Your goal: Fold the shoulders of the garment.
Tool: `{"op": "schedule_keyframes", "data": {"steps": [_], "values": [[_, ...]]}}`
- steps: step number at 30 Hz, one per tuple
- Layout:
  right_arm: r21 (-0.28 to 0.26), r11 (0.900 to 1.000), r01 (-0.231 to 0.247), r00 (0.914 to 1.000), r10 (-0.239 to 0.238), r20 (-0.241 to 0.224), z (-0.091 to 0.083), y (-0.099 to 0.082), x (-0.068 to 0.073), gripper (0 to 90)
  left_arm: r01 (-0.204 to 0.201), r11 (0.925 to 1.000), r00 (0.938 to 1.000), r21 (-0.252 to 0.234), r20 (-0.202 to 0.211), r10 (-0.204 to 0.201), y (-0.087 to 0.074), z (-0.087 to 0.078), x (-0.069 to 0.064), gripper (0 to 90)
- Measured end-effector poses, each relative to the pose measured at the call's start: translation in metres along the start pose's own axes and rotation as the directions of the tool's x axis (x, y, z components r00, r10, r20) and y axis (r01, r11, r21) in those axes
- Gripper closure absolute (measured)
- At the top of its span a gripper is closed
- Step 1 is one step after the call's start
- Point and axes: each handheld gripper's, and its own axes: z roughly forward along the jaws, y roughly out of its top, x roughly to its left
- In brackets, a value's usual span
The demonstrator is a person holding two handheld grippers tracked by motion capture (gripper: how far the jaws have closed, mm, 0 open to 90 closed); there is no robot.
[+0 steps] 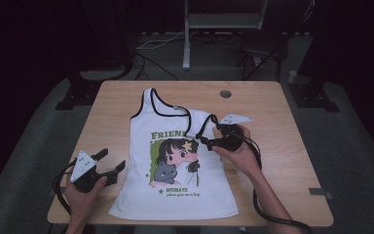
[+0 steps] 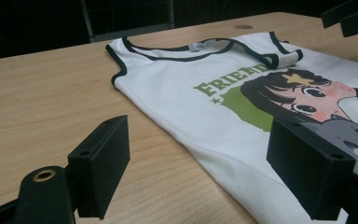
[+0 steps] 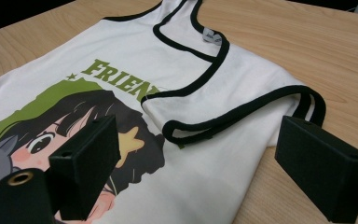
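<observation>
Where the high view looks down, a white tank top (image 1: 173, 161) lies flat on the worktop (image 1: 268, 102), neck away from the person, its right strap folded over the print, left tongs (image 1: 111, 163) wide beside its hem edge. Left gripper view: jaws wide, empty, the shirt's lower part cut off. Right gripper view: right tongs (image 3: 196, 163) wide over the folded strap (image 3: 242, 112), not touching.
</observation>
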Motion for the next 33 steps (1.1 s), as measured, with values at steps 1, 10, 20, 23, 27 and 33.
{"op": "schedule_keyframes", "data": {"steps": [1, 10, 20, 23, 27, 33], "values": [[-0.002, 1.0, -0.003, 1.0, 0.003, 0.0, -0.001, -0.001, 0.0, 13.0, -0.001, 1.0, 1.0, 0.0, 0.0, 0.001, 0.0, 0.0, 0.0, 21.3], [-0.01, 0.9999, -0.014, 0.9999, 0.014, 0.007, -0.012, -0.008, 0.0, 13.0, -0.001, 1.0, 1.0, 0.0, 0.0, 0.001, 0.0, 0.0, 0.0, 21.3], [-0.027, 0.9988, -0.04, 0.9989, 0.041, 0.023, -0.025, -0.017, -0.001, 12.1, -0.004, 1.0, 1.0, 0.0, 0.0, 0.004, 0.0, 0.0, 0.0, 21.3], [-0.028, 0.9988, -0.039, 0.9989, 0.039, 0.026, -0.028, -0.019, -0.001, 12.1, -0.002, 1.0, 1.0, -0.001, -0.001, 0.002, 0.0, 0.0, 0.0, 21.3], [-0.041, 0.9981, -0.046, 0.9981, 0.048, 0.038, -0.036, -0.021, -0.002, 12.1, -0.004, 1.0, 1.0, 0.001, -0.001, 0.004, 0.0, 0.0, 0.0, 21.3], [-0.063, 0.9962, -0.06, 0.9959, 0.064, 0.064, -0.049, -0.026, -0.005, 12.1, -0.004, 1.0, 1.0, 0.001, -0.001, 0.004, 0.0, 0.0, 0.0, 21.3]]}}
